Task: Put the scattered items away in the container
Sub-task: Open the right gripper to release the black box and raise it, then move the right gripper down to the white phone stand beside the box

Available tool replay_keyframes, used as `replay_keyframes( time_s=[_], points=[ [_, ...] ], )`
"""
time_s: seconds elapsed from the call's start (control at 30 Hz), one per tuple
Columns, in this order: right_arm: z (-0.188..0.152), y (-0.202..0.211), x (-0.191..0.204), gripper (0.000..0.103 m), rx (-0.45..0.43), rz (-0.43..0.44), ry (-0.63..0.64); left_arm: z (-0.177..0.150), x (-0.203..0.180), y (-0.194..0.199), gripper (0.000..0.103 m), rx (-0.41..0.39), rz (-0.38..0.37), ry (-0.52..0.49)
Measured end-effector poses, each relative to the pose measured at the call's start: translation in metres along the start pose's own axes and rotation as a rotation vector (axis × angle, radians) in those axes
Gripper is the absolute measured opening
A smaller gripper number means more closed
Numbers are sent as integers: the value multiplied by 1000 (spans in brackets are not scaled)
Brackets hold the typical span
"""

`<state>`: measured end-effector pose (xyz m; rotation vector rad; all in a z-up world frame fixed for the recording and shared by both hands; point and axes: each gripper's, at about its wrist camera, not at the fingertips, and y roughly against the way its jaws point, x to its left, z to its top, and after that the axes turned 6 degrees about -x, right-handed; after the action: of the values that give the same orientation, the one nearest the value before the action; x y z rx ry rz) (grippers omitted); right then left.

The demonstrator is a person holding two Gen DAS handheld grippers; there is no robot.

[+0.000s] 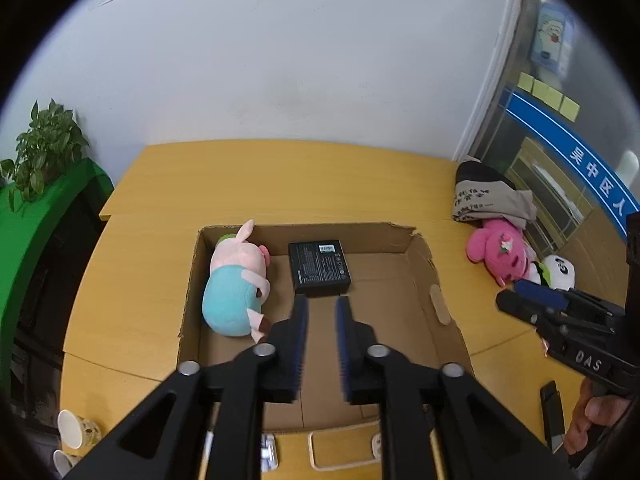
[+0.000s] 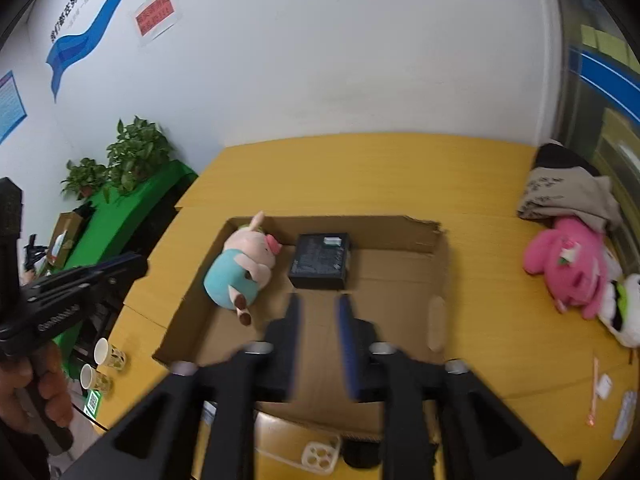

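An open cardboard box (image 1: 420, 264) (image 2: 436, 264) sits on the yellow table. Inside it lie a pink pig plush in a blue shirt (image 1: 236, 284) (image 2: 240, 272) at the left and a black flat box (image 1: 318, 266) (image 2: 322, 260) at the back middle. My left gripper (image 1: 322, 304) is open and empty above the box floor, just short of the black box. My right gripper (image 2: 318, 302) is open and empty, also above the box. A pink plush (image 1: 500, 252) (image 2: 568, 268) and a white panda plush (image 1: 558, 272) (image 2: 624, 308) lie on the table at the right.
A grey and black cloth bag (image 1: 484, 196) (image 2: 564, 188) lies behind the pink plush. A phone case (image 2: 320, 456) and a black phone (image 1: 552, 412) lie near the front edge. Paper cups (image 2: 106, 354) stand at the left. Plants (image 2: 136, 152) sit on a green shelf.
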<state>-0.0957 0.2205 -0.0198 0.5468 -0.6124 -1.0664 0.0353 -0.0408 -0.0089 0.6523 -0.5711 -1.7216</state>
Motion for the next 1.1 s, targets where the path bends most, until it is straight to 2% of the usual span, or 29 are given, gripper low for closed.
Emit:
replay_keyframes(
  time_s=[0.03,0.07,0.13,0.23,0.37,0.5,0.6,0.67,0.8,0.97,1.1],
  points=[
    [-6,2,-2,95,4,-14,0,-4,-1,4,82,0,-8,-7],
    [-14,3,-4,98,5,-28,2,-9,-1,7,88,-11,-11,-12],
    [-33,-4,-10,98,16,-41,-18,-25,0,6,88,-29,0,-21],
    [-58,-35,-13,98,37,-40,-80,-50,9,-4,88,12,11,-57],
    [-72,-62,4,98,102,-13,-136,-65,36,-1,88,59,16,-13],
    [-55,-33,42,103,82,-70,-67,-55,66,20,88,47,43,13],
    [-46,-15,71,103,82,-50,7,-53,88,27,88,21,86,47],
    [-47,-14,85,103,93,-52,58,-59,104,26,88,5,98,79],
    [-57,-29,98,103,93,-10,58,-78,124,16,88,19,121,118],
    [-59,-22,100,103,81,15,71,-85,120,19,88,41,104,114],
    [-53,2,69,103,89,-17,52,-77,87,29,88,47,54,63]
  ],
)
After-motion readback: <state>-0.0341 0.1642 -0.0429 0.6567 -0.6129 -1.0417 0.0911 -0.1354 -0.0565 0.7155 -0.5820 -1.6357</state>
